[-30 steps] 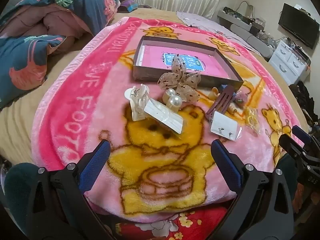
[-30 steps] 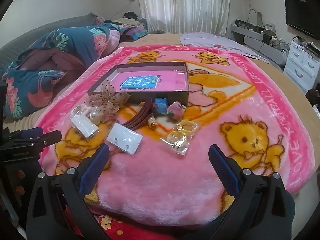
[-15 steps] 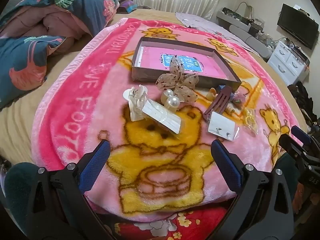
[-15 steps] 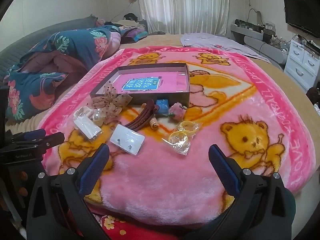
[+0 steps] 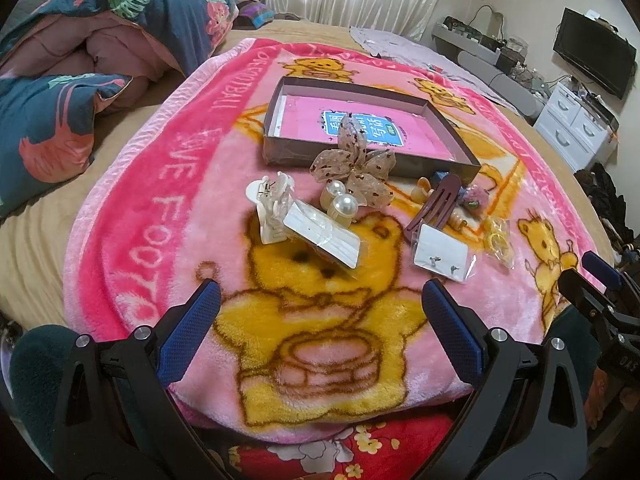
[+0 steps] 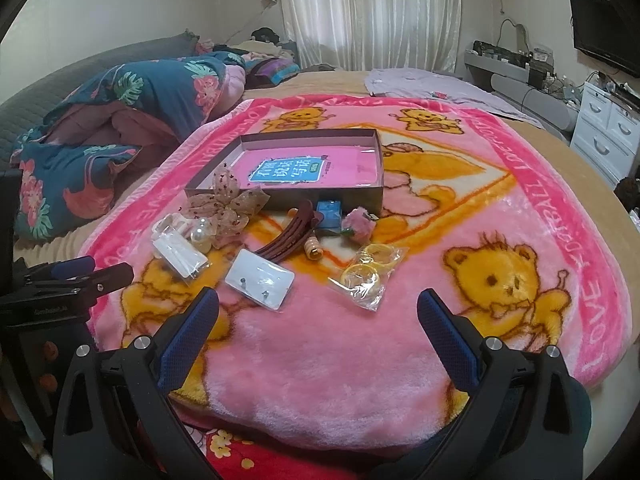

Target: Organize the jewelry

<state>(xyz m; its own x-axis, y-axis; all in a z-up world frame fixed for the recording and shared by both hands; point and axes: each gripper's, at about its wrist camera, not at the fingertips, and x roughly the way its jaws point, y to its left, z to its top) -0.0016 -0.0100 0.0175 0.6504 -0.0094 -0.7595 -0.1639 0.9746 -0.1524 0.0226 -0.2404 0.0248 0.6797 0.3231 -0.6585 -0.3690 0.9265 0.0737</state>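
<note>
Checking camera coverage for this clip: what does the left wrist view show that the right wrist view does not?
Only the left wrist view shows the open right gripper at its edge. Only the right wrist view shows the open left gripper and the blue card clearly. Both share the shallow brown cardboard box, beige fabric flower clip, dark red hair clip, white earring card and bag of yellow rings.

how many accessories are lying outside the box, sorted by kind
Hair clips and bows: 4 (beige bow, clear claw clip, pearl clip, maroon clip)
Carded pieces in plastic sleeves: 2 (left, right with studs)
Bag of yellow rings: 1
Pink fuzzy piece: 1
Small items partly hidden near the box: cannot count
Total: 8 clear
</note>
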